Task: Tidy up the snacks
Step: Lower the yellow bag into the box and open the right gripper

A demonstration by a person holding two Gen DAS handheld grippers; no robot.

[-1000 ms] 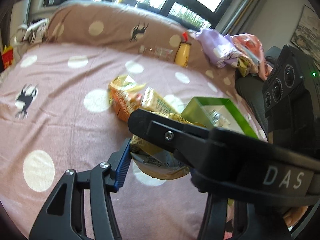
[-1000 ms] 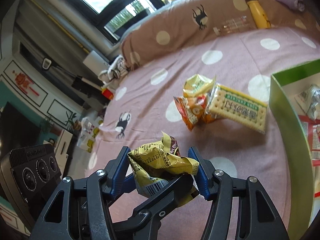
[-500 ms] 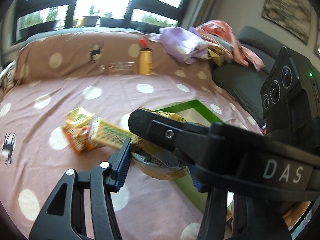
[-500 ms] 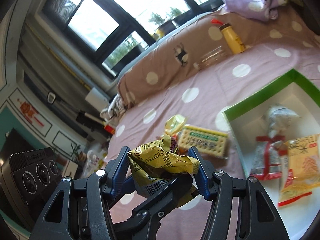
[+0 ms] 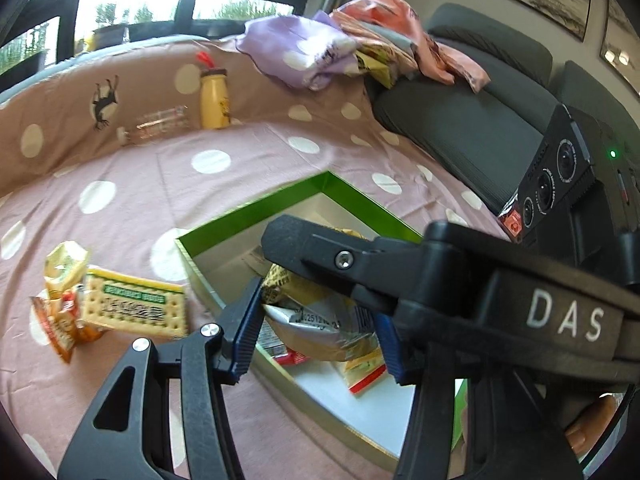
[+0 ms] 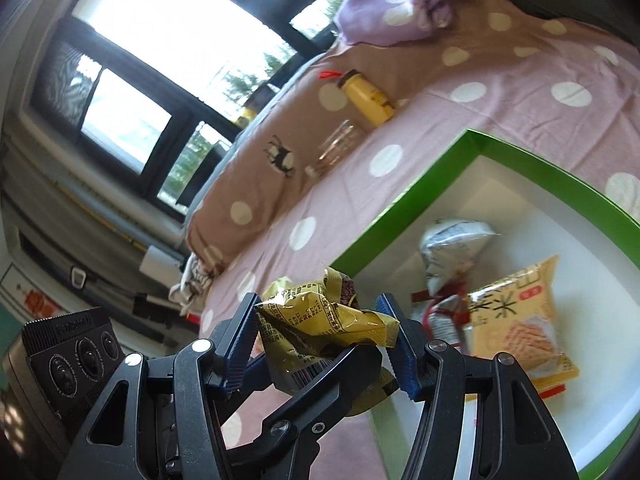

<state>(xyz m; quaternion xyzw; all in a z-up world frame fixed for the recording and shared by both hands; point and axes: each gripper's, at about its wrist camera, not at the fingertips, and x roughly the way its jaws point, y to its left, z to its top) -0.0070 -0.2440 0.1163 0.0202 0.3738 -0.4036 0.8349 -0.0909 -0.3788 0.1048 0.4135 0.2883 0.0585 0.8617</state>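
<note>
Both claws are clamped on one crumpled yellow snack packet (image 6: 326,330): the left claw (image 5: 316,332) and the right claw (image 6: 326,340) grip it from opposite sides, blue pads pressed into the wrapper.

Change vs. a sec ago: the packet then hung over the bare dotted bedspread (image 5: 132,184), with the green box (image 5: 280,196) off to one side. It now hangs at the box's near edge, partly over the white interior. Grip unchanged on both sides.

Box contents: silver packet (image 6: 450,240), orange wafer packet (image 6: 520,320) (a red-trimmed wrapper lies between them).

Meaning for task: carry phase approx. complete; release into box looks next. Cracker pack (image 5: 134,308) and orange snack bags (image 5: 60,312) remain on the bedspread, outside the box.
</note>
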